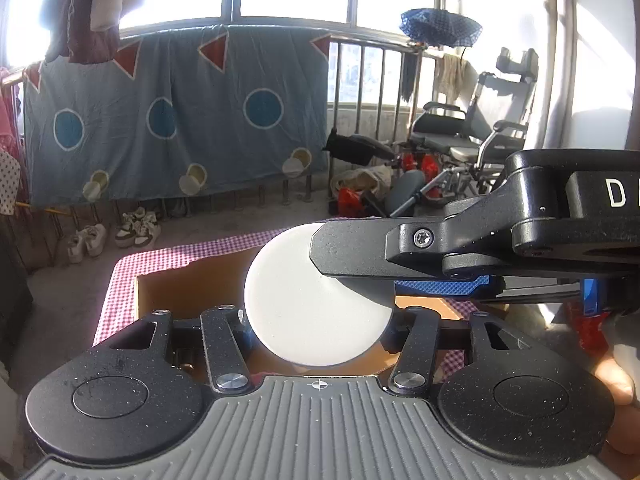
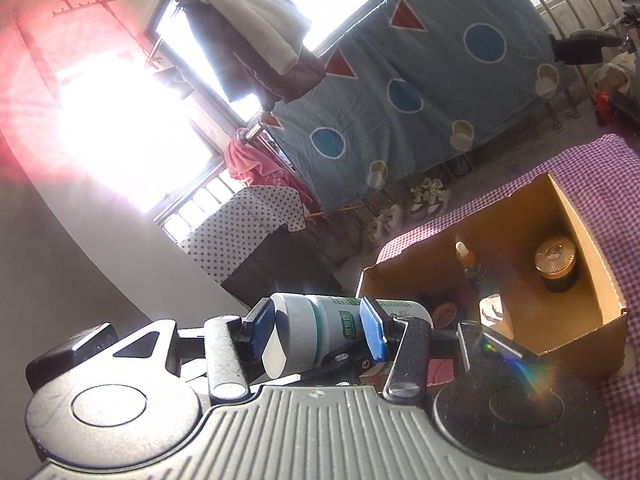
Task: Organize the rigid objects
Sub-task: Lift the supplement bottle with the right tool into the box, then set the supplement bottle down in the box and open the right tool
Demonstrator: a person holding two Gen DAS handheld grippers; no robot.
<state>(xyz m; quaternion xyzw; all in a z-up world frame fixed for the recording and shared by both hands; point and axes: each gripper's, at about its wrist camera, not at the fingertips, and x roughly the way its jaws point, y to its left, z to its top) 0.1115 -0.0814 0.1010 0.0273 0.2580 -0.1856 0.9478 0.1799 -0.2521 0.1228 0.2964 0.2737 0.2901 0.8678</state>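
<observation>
Sunlit balcony, checked cloth (image 2: 600, 168): right gripper (image 2: 320, 332) pinches bottle (image 2: 340, 328) for boxing in carton (image 2: 576, 216); left gripper (image 1: 320, 320) state unclear.

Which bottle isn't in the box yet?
The white bottle with the green label. The right gripper holds it sideways outside the cardboard box, while the dropper bottle and gold-capped jar stand inside.

The cardboard box (image 2: 576, 256) stands open at the top, and its middle floor is bare between a dropper bottle (image 2: 470, 266) by the left wall and a gold-lidded jar (image 2: 557, 265) by the right. Above the opening, the white bottle (image 1: 312, 300) blocks the way, and the right gripper (image 1: 360, 256) reaches across it.
</observation>
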